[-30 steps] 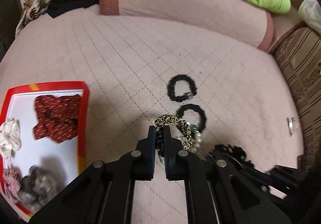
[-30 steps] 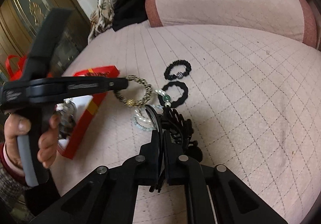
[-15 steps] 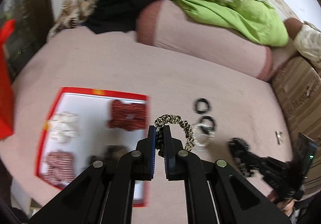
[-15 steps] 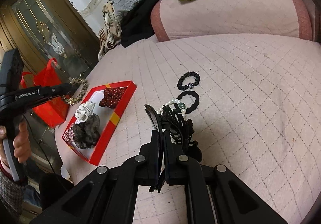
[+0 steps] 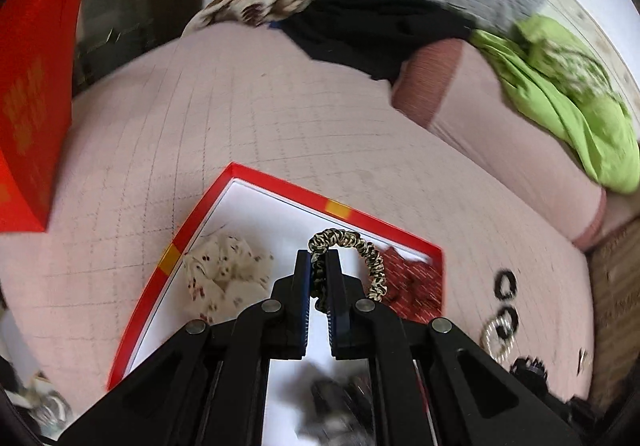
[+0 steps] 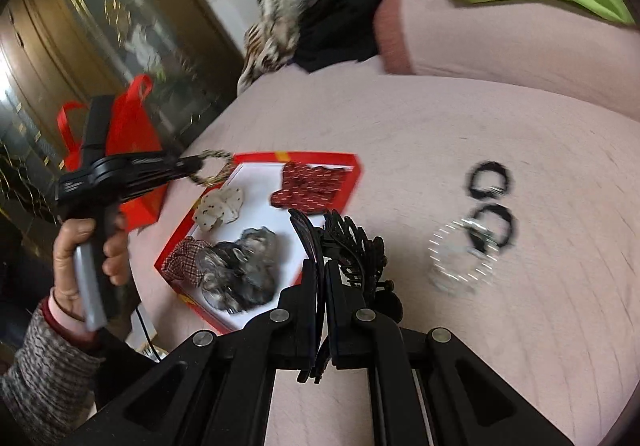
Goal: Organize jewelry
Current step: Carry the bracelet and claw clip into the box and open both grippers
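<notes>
Left hand-held gripper (image 5: 319, 278) clamped on the scrunchie (image 5: 352, 256), over the red tray (image 5: 280, 188); right hand-held gripper (image 6: 322, 286) pinches a black hair clip (image 6: 352, 246). Four pieces in; hair ties (image 6: 488, 182) and bracelet (image 6: 460, 258) wait at three o'clock on the bed (image 6: 440, 126).

A pink quilted bed (image 5: 280, 134) with a bolster (image 6: 500, 42), beside a dark gilt glass door (image 6: 80, 46).

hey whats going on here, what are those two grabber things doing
A person is sorting hair accessories on a pink quilted bed. The left gripper is shut on a leopard-print scrunchie, held above the red-rimmed tray that already holds several scrunchies. The right gripper is shut on a black claw clip. Two black hair ties and a bead bracelet lie on the bed.
</notes>
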Action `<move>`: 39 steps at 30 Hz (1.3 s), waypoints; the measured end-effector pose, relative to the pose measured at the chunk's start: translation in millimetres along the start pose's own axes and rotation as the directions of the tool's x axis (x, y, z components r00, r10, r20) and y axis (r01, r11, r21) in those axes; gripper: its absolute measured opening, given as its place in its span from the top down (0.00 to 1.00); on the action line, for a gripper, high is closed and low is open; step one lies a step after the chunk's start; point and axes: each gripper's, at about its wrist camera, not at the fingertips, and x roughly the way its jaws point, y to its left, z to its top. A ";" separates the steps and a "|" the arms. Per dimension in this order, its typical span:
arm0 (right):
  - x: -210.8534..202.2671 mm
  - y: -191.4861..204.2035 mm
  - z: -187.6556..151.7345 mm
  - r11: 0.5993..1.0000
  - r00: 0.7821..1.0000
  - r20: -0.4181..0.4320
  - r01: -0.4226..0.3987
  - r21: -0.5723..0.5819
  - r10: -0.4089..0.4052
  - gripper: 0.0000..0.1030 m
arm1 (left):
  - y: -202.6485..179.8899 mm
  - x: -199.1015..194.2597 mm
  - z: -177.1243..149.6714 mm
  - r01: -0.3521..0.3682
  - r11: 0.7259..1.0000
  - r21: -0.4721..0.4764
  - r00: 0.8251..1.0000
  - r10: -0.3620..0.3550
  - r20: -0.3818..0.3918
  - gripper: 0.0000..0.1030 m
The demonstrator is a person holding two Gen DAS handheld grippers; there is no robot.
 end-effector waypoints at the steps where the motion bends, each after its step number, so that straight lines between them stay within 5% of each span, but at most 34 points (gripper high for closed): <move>1: 13.2 8.6 7.7 1.000 1.000 -0.015 -0.001 -0.013 0.001 0.95 | 7.9 8.5 3.0 0.009 1.000 -0.025 1.000 -0.009 -0.004 0.94; 11: 133.2 72.0 68.3 0.999 0.994 -0.113 -0.015 -0.036 0.011 0.95 | 67.4 79.2 30.4 0.107 0.965 -0.241 0.987 -0.132 -0.088 0.94; 16: 177.9 83.6 76.6 0.998 0.989 -0.148 0.013 -0.068 -0.023 0.95 | 76.0 92.5 30.1 0.004 0.975 -0.223 0.994 -0.028 -0.103 0.93; 21: 196.0 86.5 74.3 0.997 0.986 -0.162 0.028 -0.075 -0.040 0.92 | 86.0 83.5 31.0 0.024 0.967 -0.253 0.996 -0.044 -0.073 0.89; 25: 188.0 87.1 74.1 0.996 0.988 -0.150 0.032 -0.078 -0.043 0.80 | 87.7 69.6 31.9 0.052 0.963 -0.266 0.997 -0.063 -0.034 0.63; 26: 183.0 87.5 74.3 0.996 0.989 -0.139 0.035 -0.080 -0.046 0.68 | 87.5 64.8 31.8 0.057 0.962 -0.267 0.998 -0.064 -0.019 0.62; 28: 170.1 89.4 74.3 0.996 0.993 -0.113 0.035 -0.084 -0.045 0.60 | 84.8 55.1 32.3 0.064 0.962 -0.266 0.998 -0.066 0.002 0.61; 33: 124.1 84.7 69.8 0.993 0.995 -0.070 0.060 -0.102 -0.068 0.60 | 74.9 41.8 30.3 0.070 0.969 -0.237 0.997 -0.067 0.024 0.61; 39: 31.5 31.8 37.9 0.971 0.975 -0.002 0.220 -0.095 -0.221 0.55 | 41.9 22.1 11.7 0.081 0.990 -0.119 0.996 -0.077 0.036 0.60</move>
